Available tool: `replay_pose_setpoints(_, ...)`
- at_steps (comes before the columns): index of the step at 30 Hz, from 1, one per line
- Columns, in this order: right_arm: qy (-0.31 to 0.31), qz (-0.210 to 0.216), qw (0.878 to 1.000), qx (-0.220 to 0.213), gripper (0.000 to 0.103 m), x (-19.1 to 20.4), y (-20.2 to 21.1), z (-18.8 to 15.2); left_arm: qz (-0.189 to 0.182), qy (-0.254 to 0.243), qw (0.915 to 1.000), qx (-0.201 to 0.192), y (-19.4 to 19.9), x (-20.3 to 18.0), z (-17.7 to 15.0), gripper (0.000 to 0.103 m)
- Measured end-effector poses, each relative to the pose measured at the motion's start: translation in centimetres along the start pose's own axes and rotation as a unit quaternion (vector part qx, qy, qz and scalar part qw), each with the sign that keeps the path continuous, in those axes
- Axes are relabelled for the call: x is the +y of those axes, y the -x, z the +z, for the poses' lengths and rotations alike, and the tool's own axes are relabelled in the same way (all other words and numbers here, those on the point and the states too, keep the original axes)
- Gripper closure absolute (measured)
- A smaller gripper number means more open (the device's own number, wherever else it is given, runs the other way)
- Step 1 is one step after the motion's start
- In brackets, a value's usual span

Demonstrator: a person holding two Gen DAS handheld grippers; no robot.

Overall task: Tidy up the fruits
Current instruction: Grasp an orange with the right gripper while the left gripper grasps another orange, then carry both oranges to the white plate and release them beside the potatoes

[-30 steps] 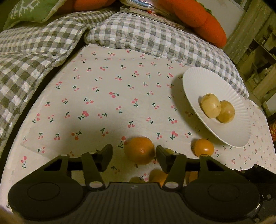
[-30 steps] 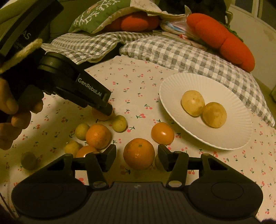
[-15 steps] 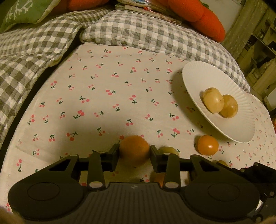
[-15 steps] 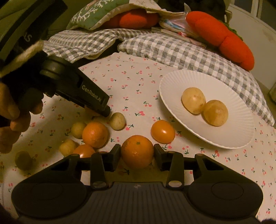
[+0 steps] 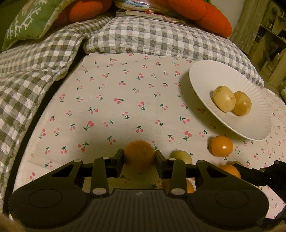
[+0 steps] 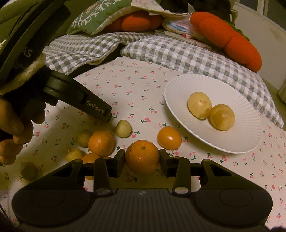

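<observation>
A: Change since a second ago: both sets of fingers have closed. Left gripper [image 5: 139,158] now grasps an orange [image 5: 139,154] on the cherry-print cloth [image 5: 125,100].

B: Right gripper [image 6: 142,158] likewise clamps a mandarin [image 6: 142,157], beside the loose fruit pile [image 6: 101,142].

A: White plate [image 6: 237,142] holds two yellow fruits [image 6: 211,111].

B: Judgement: both grasps secured; lift and carry to the plate comes next.

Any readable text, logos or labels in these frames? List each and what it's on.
"GenRobot.AI": white print on the side of the left gripper, seen from the right wrist view.
"AS": end of a cut-off word on the black strap at upper left.
Books at the back: print too blurred to read.
</observation>
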State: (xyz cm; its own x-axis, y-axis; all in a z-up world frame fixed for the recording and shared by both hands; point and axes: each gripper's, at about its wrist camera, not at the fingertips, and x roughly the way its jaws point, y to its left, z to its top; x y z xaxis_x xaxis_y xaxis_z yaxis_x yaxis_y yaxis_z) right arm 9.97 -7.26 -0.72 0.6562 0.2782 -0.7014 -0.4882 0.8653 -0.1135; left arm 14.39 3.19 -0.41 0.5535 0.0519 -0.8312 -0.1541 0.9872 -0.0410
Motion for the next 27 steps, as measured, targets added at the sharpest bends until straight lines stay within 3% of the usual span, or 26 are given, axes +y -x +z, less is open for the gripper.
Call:
replay_pose_setpoints(15, -0.02, -0.007, 1.0, -0.014, 0.066, -0.5, 0.8, 0.5, 0.015, -0.015, 0.9993, -0.031, 1.9, -1.6, 0.4, 0.081)
replay_pose_setpoints(27, -0.057, -0.014, 0.997, -0.044, 0.066, -2.6, 2.7, 1.5, -0.001, -0.019, 0.9985, -0.051, 3.7, -3.8, 1.1, 0.081)
